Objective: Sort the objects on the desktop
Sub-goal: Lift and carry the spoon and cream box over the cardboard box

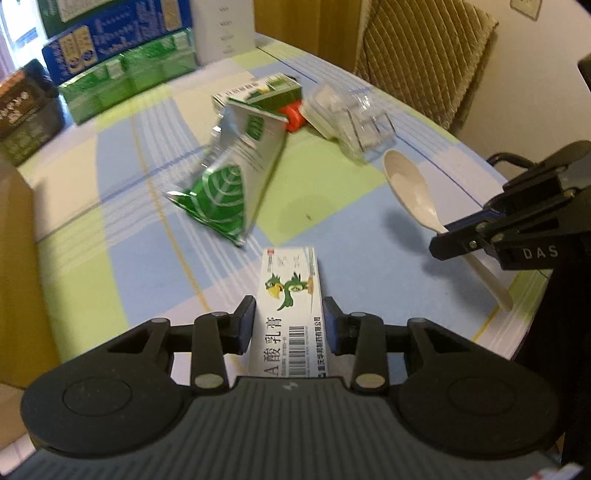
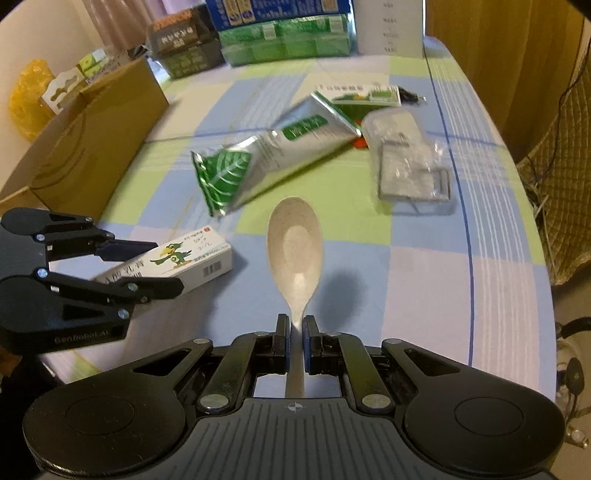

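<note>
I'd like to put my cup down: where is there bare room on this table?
Bare cloth lies right of the spoon, toward the table edge, and between the cardboard box and the tube. It is crowded around the tube, the clear tray and the far cartons.

Home: checked tablecloth, cushioned chair, curtains

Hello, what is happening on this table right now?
A person sorts desk items with two handheld grippers. The right gripper has its jaws shut on the handle of the cream spoon. The left gripper has its jaws around the white ointment box. A green toothpaste tube and clear plastic packaging remain on the tablecloth.
</note>
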### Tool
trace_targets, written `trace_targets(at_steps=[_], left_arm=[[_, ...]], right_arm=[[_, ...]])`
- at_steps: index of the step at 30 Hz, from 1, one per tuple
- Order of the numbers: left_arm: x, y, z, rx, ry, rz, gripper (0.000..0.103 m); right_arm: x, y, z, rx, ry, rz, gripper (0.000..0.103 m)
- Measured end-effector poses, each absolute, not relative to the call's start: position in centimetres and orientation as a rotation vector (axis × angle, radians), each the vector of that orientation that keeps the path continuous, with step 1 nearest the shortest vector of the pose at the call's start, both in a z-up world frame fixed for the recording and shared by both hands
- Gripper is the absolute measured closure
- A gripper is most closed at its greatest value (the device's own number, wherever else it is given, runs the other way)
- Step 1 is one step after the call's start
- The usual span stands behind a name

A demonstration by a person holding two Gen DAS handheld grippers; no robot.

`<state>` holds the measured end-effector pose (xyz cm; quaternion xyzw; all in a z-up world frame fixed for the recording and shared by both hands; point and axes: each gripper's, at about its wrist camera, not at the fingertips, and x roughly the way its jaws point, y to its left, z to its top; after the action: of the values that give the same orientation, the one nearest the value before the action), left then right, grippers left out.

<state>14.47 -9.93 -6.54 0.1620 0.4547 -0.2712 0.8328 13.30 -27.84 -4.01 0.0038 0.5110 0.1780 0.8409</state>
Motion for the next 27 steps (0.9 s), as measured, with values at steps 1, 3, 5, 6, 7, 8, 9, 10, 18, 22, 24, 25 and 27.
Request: trace_targets(at_steps=[1,3,5,6,7,8,9,10,18,22,24,25,27], left_arm=[[14.4,-9.6,-6.1,0.341,0.958,-0.569,0.070],[14.3,-8.9,-5.5,0.333,0.959,-0.558,0.070],[14.0,-8.3,-5.5,0.321,0.966,-0.550,0.070],[13.8,-8.1,-5.7,0.318,0.972,-0.549,0.070],[13.4,-7.9,-6.0,0.314,0.978,-0.549,0.070],[13.1,-7.6,-6.2,0.307,0.983,-0.550,0.070],[12.7,-7.3,-6.4,0.299,0.988,-0.548,0.070],[12.5,-7.1,-6.6,0.289,0.991,-0.545,0.070],[11.8,-5.0,-4.3,0.209,0.929,-0.513,0.070],[11.9,-3.2,-1.0,0.192,0.864,-0.482,0.070],[12.0,-1.9,0.9,0.179,0.831,-0.458,0.070],[12.0,-1.0,1.9,0.171,0.812,-0.441,0.070],[12.2,0.9,3.7,0.163,0.783,-0.406,0.070]], right_arm=[[13.1,-27.5,-3.6,0.007,1.071,0.379,0.100],[12.7,-27.0,-2.9,0.004,1.055,0.384,0.100],[12.3,-26.6,-2.4,0.003,1.044,0.385,0.100],[12.1,-26.5,-2.3,0.004,1.042,0.387,0.100],[11.9,-26.3,-2.3,0.006,1.040,0.389,0.100],[11.6,-26.2,-2.2,0.008,1.039,0.391,0.100],[11.5,-26.2,-2.2,0.010,1.038,0.392,0.100],[11.3,-26.1,-2.2,0.012,1.037,0.391,0.100],[11.5,-25.7,-0.8,0.016,1.011,0.402,0.100],[12.1,-23.9,1.3,0.000,0.968,0.436,0.100],[12.7,-22.4,2.6,-0.007,0.943,0.464,0.100],[13.0,-21.5,3.3,-0.007,0.930,0.480,0.100],[13.5,-19.4,4.5,-0.006,0.905,0.512,0.100]])
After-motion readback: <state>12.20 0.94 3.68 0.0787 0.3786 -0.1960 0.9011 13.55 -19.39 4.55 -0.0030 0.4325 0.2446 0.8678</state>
